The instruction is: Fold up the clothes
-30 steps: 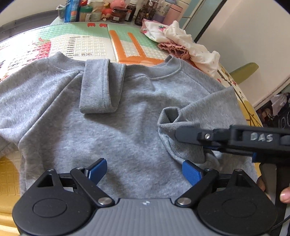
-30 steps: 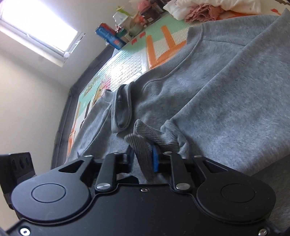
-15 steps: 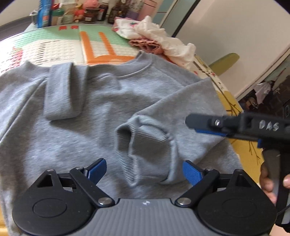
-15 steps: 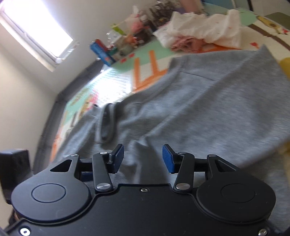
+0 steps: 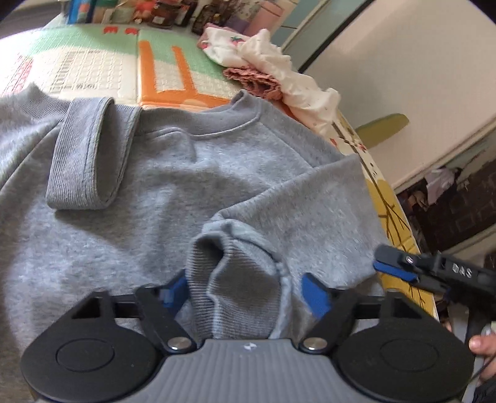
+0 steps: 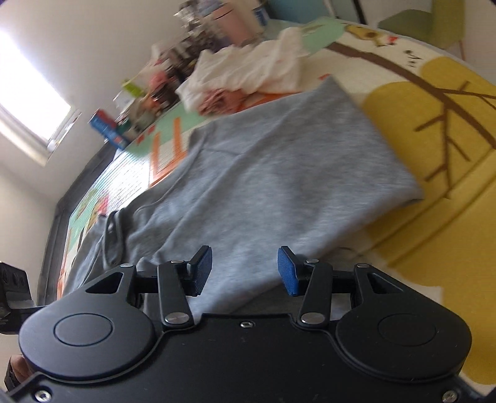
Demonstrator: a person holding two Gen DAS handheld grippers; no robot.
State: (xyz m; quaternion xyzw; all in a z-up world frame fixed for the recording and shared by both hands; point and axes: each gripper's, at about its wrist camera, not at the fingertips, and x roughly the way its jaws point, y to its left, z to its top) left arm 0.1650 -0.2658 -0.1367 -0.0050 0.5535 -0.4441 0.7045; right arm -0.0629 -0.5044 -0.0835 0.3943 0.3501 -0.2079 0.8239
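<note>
A grey sweatshirt (image 5: 186,173) lies face up on the play mat, with both sleeves folded in over the chest. One ribbed cuff (image 5: 83,161) rests flat at the upper left. The other cuff (image 5: 235,279) stands bunched up between the jaws of my left gripper (image 5: 246,288), which are closing around it. The left pad touches the cuff and the right pad stands a little off it. My right gripper (image 5: 393,266) is off to the right over the sweatshirt's edge. In its own view the right gripper (image 6: 245,266) is open with nothing between its pads, above the folded sweatshirt (image 6: 279,173).
A heap of white and pink clothes (image 5: 272,68) lies past the collar. Bottles and boxes (image 5: 173,12) line the mat's far edge. The mat's yellow tree pattern (image 6: 434,155) runs along the right, and a green chair (image 5: 384,127) stands beyond it. A person's fingers (image 5: 480,342) hold the right gripper.
The right gripper let go of the bunched cuff, opened and drew away to the right. The left gripper moved up over that cuff and its jaws narrowed around it.
</note>
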